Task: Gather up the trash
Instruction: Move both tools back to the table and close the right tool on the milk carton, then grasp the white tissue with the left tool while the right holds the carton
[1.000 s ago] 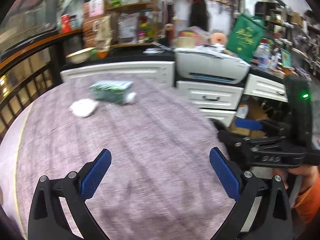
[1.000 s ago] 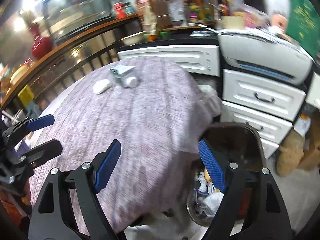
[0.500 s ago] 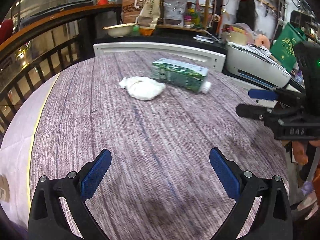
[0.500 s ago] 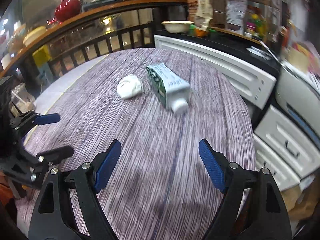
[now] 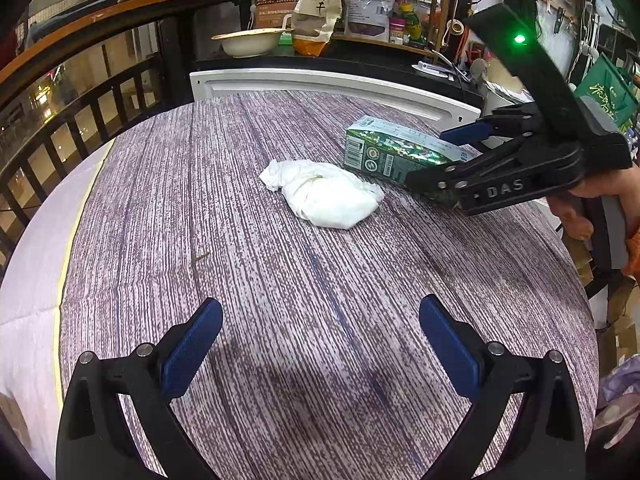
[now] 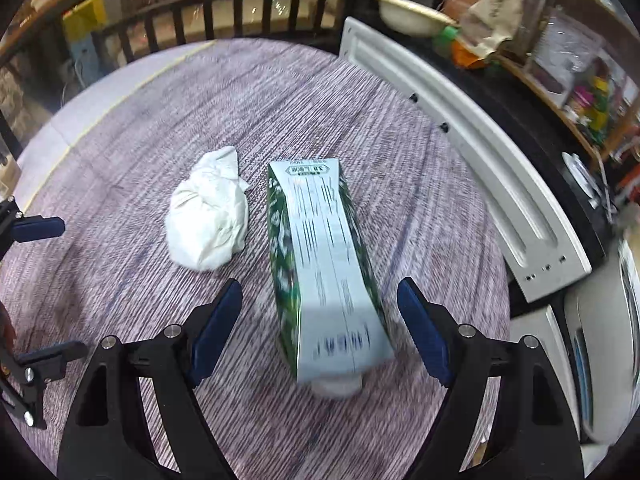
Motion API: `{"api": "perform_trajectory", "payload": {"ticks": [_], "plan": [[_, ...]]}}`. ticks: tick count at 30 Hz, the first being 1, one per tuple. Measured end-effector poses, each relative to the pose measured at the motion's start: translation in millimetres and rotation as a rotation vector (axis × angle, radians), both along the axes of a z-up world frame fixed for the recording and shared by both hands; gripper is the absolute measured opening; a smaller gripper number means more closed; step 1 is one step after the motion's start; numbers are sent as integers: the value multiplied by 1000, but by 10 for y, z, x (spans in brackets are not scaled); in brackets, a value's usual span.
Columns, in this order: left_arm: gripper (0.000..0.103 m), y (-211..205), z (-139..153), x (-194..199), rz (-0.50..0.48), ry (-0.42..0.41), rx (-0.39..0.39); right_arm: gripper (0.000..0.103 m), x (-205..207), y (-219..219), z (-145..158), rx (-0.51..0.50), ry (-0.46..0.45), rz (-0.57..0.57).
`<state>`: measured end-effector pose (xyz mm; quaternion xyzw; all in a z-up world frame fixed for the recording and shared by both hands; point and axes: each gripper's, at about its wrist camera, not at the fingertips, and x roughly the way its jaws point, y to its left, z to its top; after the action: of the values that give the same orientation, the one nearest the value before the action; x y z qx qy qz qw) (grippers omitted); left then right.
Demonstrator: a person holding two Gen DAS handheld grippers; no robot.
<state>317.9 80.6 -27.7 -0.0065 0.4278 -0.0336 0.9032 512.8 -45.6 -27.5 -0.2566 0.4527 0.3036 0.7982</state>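
Note:
A green and white carton lies on its side on the round table's purple cloth, cap end toward my right gripper. It also shows in the left wrist view. A crumpled white tissue lies just left of it, also seen in the right wrist view. My right gripper is open, its jaws either side of the carton's near end without touching it; it shows in the left wrist view. My left gripper is open and empty, well short of the tissue.
A white cabinet panel runs along the table's far edge. Behind it stand a bowl and shelves with food packets. A dark railing curves round the left side. White drawers lie right of the table.
Both grippers have swung from the table's edge and the bin toward the trash. My right gripper has come up to the carton, which now lies between its open jaws.

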Motion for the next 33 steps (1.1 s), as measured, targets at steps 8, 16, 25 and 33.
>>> {"api": "perform_trajectory", "payload": {"ticks": [8,16,25,33], "plan": [[97,15,-23,137,-7,16,1,52,126,223,-177,-102,45,56],[97,-21,-62,293,4,46,-42,51,22,65,-78,-12,48,36],[97,-238,-73,675,8,39,-8,51,-328,-469,333,163,5,-50],[96,-304,-154,988,52,61,4,51,-670,-833,424,231,-16,-99]]}}
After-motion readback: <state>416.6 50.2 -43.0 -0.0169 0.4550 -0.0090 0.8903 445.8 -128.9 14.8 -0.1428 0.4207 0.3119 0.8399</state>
